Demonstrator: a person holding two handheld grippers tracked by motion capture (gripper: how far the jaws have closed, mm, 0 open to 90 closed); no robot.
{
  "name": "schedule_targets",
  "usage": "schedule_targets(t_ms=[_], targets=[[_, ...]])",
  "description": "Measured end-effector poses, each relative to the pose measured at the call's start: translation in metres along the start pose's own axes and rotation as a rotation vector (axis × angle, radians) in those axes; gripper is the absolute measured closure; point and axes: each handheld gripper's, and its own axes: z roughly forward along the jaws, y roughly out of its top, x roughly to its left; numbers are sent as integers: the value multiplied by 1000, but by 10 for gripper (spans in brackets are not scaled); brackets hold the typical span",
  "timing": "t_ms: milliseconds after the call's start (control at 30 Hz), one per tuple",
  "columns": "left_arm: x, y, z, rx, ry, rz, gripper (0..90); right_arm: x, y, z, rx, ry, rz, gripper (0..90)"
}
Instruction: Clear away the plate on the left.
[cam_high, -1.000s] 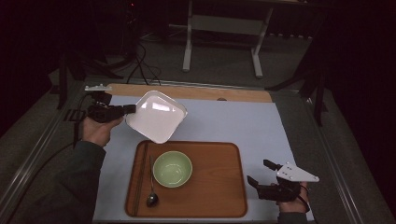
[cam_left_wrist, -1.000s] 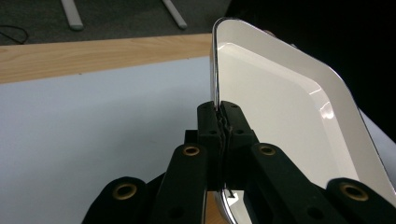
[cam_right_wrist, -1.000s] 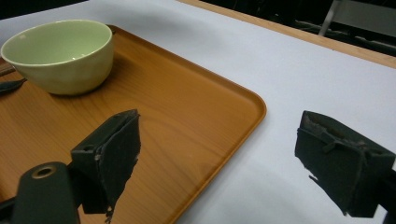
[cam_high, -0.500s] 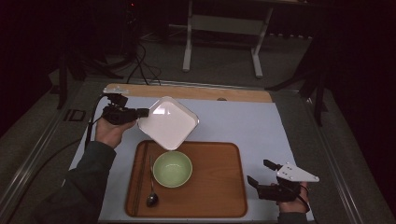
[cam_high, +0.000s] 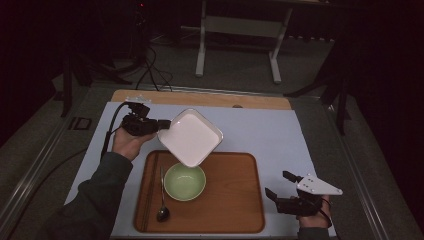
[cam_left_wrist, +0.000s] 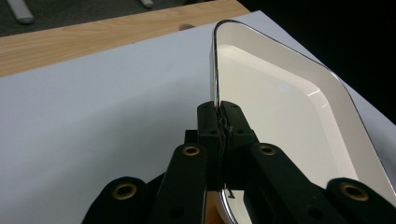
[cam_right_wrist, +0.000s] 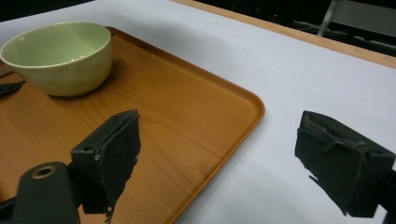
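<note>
Having carried the white square dish (cam_high: 191, 137) rightward since before, I'm pinching its rim in my left gripper (cam_high: 159, 125), tilting it over the green bowl (cam_high: 184, 181) on the tray (cam_high: 235, 200), while my right gripper (cam_high: 281, 192) is waiting near-right, jaws spread.

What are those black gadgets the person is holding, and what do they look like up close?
They are two hand-held grippers. The left gripper is black, with brass-coloured rivets on its jaw arms and a black cable trailing off. The right gripper is black too, with worn dark pads and a grey three-cornered plate on top. The person wears a dark sleeve.
</note>
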Motion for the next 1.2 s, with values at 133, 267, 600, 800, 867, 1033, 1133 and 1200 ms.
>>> schedule_targets(t_ms=[133,267,600,800,867,1033,1133,1200], targets=[[-8,1,8,22,-8,32,890,0,0,0,-1,0,1,138],[-16,0,17,42,-23,58,890,0,0,-1,-3,-1,2,138],[-33,-1,34,66,-66,94,890,-1,-1,-3,-3,-5,5,138],[-41,-1,40,72,-92,112,890,0,-1,-3,-4,-7,6,138],[-43,-1,42,70,-102,115,890,0,-2,-4,-5,-8,5,138],[-48,-1,45,69,-125,128,890,0,-2,-4,-5,-8,7,138],[-52,0,47,73,-136,140,890,0,-2,-4,-4,-7,5,138],[-54,0,48,81,-144,150,890,0,-2,-4,-4,-8,6,138]])
